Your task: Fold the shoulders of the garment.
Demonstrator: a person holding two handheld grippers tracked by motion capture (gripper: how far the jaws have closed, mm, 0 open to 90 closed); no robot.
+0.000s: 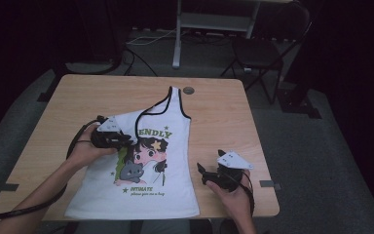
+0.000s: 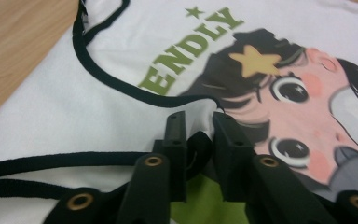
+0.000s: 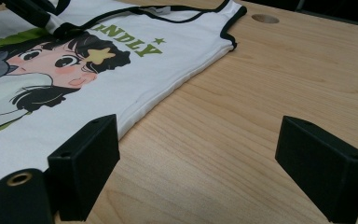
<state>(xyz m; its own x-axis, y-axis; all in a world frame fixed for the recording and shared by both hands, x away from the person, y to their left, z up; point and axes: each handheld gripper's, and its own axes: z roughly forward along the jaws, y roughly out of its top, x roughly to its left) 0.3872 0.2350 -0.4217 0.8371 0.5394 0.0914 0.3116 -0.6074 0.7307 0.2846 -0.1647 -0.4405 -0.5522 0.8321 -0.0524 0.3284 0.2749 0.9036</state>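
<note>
I am folding a white tank top (image 1: 146, 170) that lies flat on the wooden tabletop (image 1: 214, 112), picture side up. My left claw (image 1: 126, 140) sits over the shirt's left shoulder, and its jaws are pinched close on a bit of the black-edged cloth, right by the cartoon girl's hair. In the left gripper view I can see the dark trim (image 2: 112, 79) bunched between the two black jaws, so I think I have hold of the strap. That strap looks pulled in over the chest already, while the other strap points up toward the little round hole (image 1: 189, 90) in the tabletop. My right claw (image 1: 205, 171) rests on bare wood just beside the shirt's right edge, with its jaws wide apart and nothing in them. So I think the fold has only just begun: one corner is turned in, and the sides and the bottom are not yet folded. The shirt is soft, thin and floppy, with smooth printed colours, green letters and a grey cat. The black trim is thicker, like a ribbon. The tabletop is pale, hard and smooth with fine wood lines and rounded corners.
</note>
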